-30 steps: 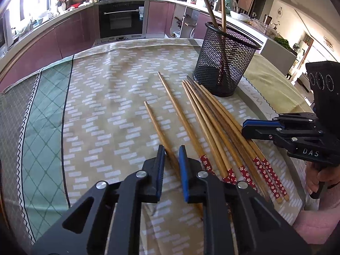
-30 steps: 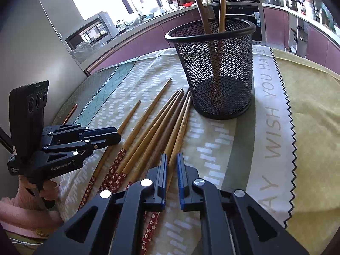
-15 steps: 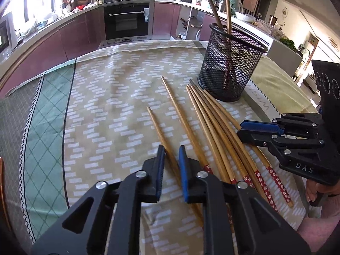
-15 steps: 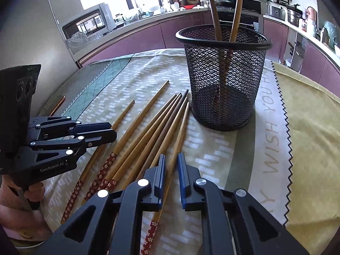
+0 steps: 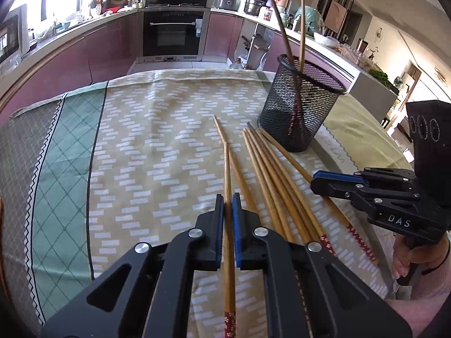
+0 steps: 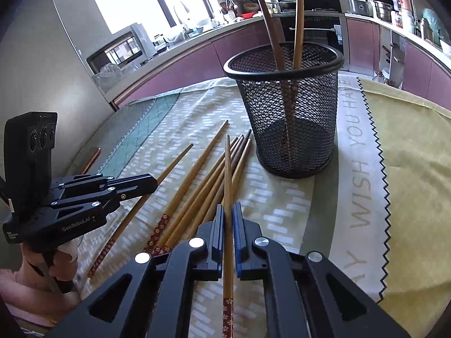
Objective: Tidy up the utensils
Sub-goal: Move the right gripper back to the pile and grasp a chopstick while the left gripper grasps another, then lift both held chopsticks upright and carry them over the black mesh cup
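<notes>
My left gripper (image 5: 228,201) is shut on a wooden chopstick (image 5: 227,174) with a red flowered end and holds it above the cloth, tip forward. My right gripper (image 6: 229,211) is shut on another wooden chopstick (image 6: 227,174), also lifted. Several more chopsticks (image 5: 270,180) lie side by side on the cloth, also seen in the right wrist view (image 6: 208,177). A black mesh holder (image 5: 303,101) stands upright beyond them with two chopsticks in it; it also shows in the right wrist view (image 6: 290,107). The right gripper shows in the left wrist view (image 5: 315,176), the left gripper in the right wrist view (image 6: 153,181).
A patterned tablecloth (image 5: 141,140) covers the table, with a yellow cloth (image 6: 408,155) to the right of the holder. Kitchen counters and an oven (image 5: 173,32) stand beyond the table's far edge. A thin brown stick (image 6: 91,159) lies at the left edge.
Both grippers have risen from the cloth, each lifting a chopstick out of the row. The holder has not moved.
</notes>
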`<action>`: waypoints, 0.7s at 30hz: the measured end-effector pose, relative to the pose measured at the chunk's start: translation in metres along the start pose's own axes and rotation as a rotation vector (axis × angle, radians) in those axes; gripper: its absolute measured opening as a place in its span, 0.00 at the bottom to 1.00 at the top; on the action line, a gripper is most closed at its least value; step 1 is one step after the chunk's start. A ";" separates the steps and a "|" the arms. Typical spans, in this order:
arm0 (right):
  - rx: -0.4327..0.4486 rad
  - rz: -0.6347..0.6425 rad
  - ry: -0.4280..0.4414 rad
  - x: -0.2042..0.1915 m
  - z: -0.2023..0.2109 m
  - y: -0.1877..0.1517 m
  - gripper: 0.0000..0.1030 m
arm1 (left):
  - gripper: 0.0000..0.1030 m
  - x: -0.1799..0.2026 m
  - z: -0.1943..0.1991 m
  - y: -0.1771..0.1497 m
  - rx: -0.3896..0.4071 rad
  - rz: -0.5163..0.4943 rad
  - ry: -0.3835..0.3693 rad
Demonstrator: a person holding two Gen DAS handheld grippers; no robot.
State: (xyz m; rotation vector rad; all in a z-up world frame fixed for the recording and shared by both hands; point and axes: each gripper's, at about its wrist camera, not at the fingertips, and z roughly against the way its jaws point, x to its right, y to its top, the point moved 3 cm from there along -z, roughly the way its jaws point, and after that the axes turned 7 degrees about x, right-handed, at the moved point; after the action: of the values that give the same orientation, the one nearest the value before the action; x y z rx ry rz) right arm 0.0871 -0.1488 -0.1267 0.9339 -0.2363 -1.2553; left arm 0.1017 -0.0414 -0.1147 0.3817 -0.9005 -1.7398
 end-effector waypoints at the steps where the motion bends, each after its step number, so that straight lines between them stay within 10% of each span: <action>1: 0.000 0.001 0.010 -0.001 0.001 0.000 0.05 | 0.06 0.002 0.002 0.000 0.001 -0.003 -0.011; 21: -0.092 0.062 -0.012 -0.002 -0.018 0.000 0.08 | 0.09 0.011 -0.016 -0.014 -0.087 -0.084 -0.062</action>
State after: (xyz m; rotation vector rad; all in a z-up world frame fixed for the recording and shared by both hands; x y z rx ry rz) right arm 0.0976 -0.1387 -0.1378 0.8346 -0.2136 -1.2045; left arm 0.0983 -0.0562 -0.1334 0.3134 -0.8601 -1.8700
